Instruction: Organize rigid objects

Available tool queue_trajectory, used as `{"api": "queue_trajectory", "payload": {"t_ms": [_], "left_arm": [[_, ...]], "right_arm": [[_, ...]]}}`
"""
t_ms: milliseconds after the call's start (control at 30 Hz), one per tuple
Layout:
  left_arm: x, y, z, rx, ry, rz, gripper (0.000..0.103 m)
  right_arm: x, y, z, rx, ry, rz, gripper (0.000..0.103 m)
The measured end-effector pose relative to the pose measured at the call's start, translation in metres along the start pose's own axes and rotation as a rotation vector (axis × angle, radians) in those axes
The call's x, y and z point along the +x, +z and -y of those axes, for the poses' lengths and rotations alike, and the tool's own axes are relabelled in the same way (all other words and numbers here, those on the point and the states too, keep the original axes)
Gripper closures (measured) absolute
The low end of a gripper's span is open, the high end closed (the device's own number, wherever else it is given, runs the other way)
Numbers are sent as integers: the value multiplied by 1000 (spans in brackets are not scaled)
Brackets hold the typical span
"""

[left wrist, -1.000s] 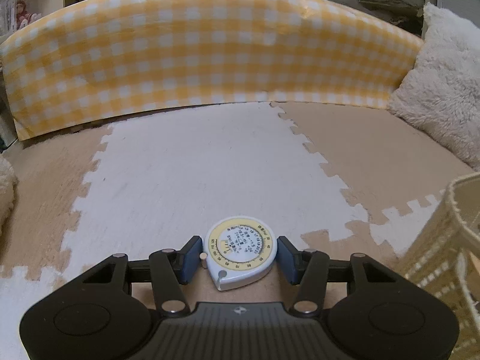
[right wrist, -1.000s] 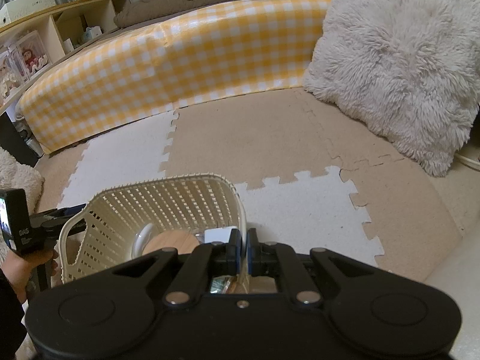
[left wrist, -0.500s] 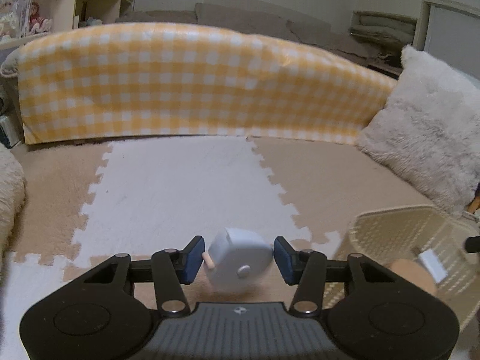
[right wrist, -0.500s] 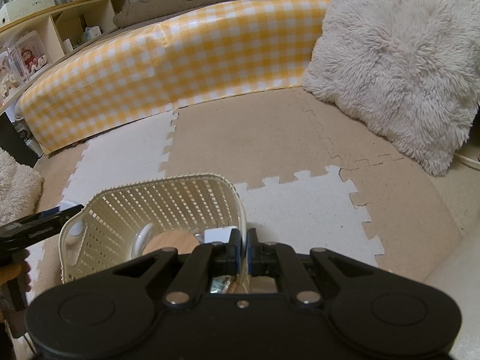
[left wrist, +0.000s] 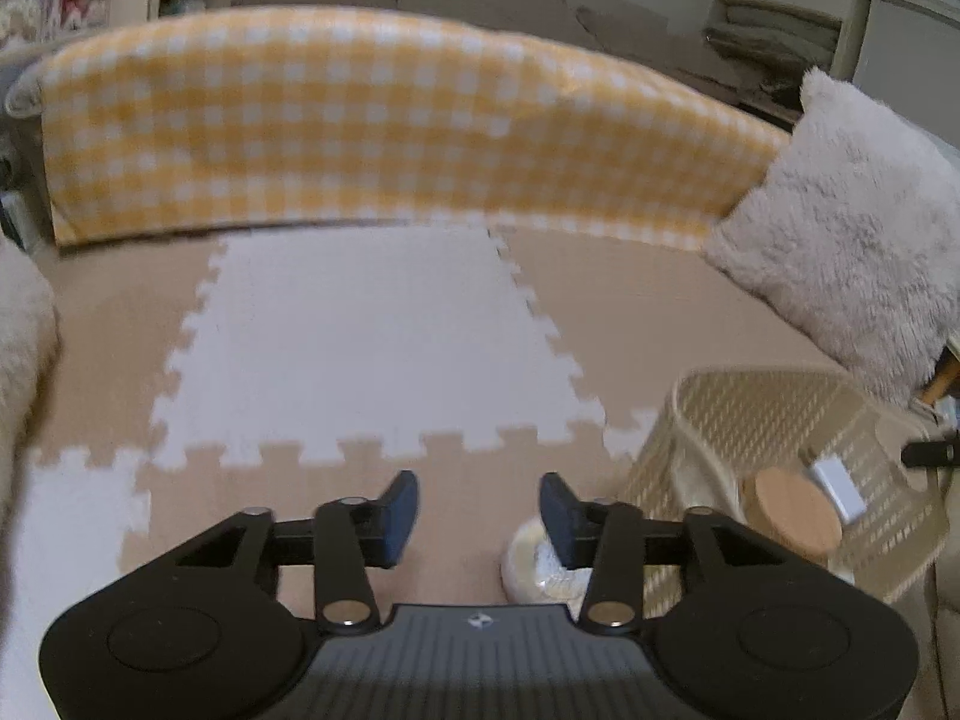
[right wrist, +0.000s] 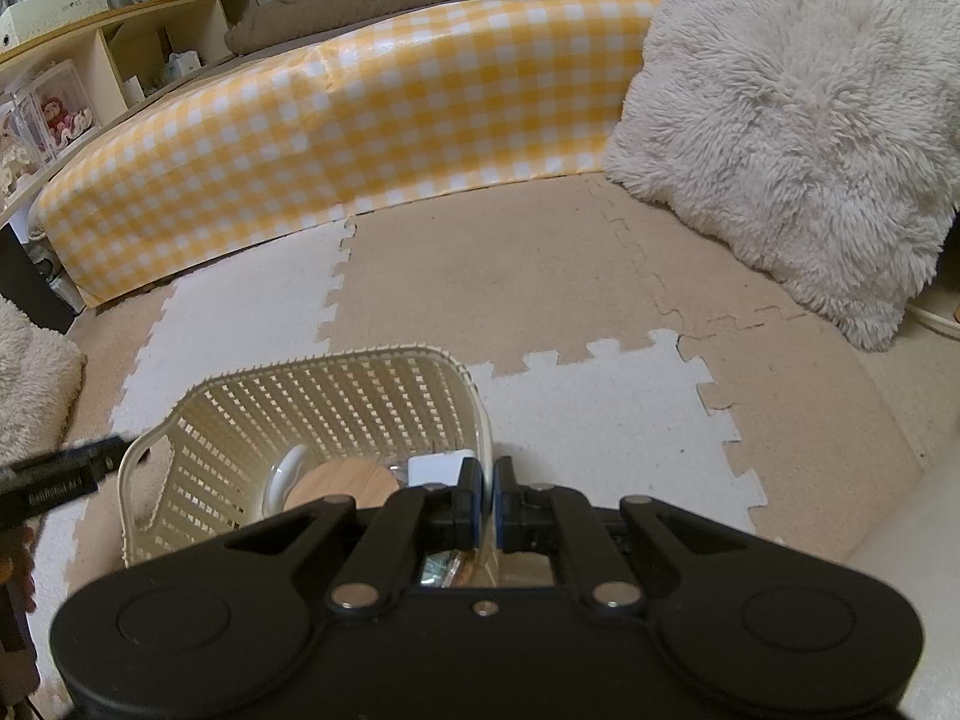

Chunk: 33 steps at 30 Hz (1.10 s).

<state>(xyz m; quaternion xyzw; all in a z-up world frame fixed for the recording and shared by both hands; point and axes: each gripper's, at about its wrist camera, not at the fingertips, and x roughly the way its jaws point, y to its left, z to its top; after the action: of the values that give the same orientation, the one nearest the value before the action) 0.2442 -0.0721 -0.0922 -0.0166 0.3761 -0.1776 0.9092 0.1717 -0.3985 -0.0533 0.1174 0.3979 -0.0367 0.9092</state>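
Looking along the left tongs point(left wrist: 477, 507), the blue pads point(left wrist: 401, 510) are seen spread wide with nothing held between them. A tape measure point(left wrist: 540, 567) is seen lying on the tan mat point(left wrist: 462, 480) just beneath and behind the right-hand pad, partly hidden by it; the frame is blurred, so its face cannot be read. To the right of the tongs a cream basket point(left wrist: 690, 420) is seen standing on the mat, and a round wooden lid point(left wrist: 795, 510) and a small white block point(left wrist: 840, 483) are seen inside it. Ahead of the tongs a white mat tile point(left wrist: 372, 348) is seen, and beyond it a yellow checked panel point(left wrist: 372, 120). A fluffy cushion point(left wrist: 852, 240) is seen ahead to the right.

From the right view, the right tongs point(right wrist: 492, 495) are seen almost closed, with only a thin gap between the pads; whether anything is pinched there cannot be told. The tongs are held over the near right corner of the basket point(right wrist: 300, 414), in which the wooden lid point(right wrist: 339, 483) and the white block point(right wrist: 435, 468) are seen just to the left of the tips. Part of the left gripper's black body point(right wrist: 60, 477) is seen at the far left, beside the basket's handle. The cushion point(right wrist: 792, 120) is seen well ahead to the right, leaning beside the checked panel point(right wrist: 336, 150).
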Motion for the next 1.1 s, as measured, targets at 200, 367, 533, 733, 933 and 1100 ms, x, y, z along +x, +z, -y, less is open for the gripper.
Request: {"api": "queue_trajectory", "payload": {"t_ms": [200, 367, 533, 733, 933, 1100], "left_arm": [[5, -21, -2, 85, -118, -33, 25], [14, -31, 6, 260, -157, -50, 23], [32, -36, 12, 406, -200, -87, 23], [51, -28, 16, 498, -246, -106, 23], [60, -15, 24, 621, -277, -120, 30], [58, -16, 27, 648, -301, -131, 42]], "right_arm": [[0, 0, 0, -2, -2, 0, 98], [0, 0, -1, -4, -3, 0, 98], [0, -1, -2, -6, -5, 1, 98], [0, -1, -2, -10, -4, 1, 98], [1, 0, -3, -15, -5, 3, 98], [2, 0, -4, -16, -6, -2, 98]]}}
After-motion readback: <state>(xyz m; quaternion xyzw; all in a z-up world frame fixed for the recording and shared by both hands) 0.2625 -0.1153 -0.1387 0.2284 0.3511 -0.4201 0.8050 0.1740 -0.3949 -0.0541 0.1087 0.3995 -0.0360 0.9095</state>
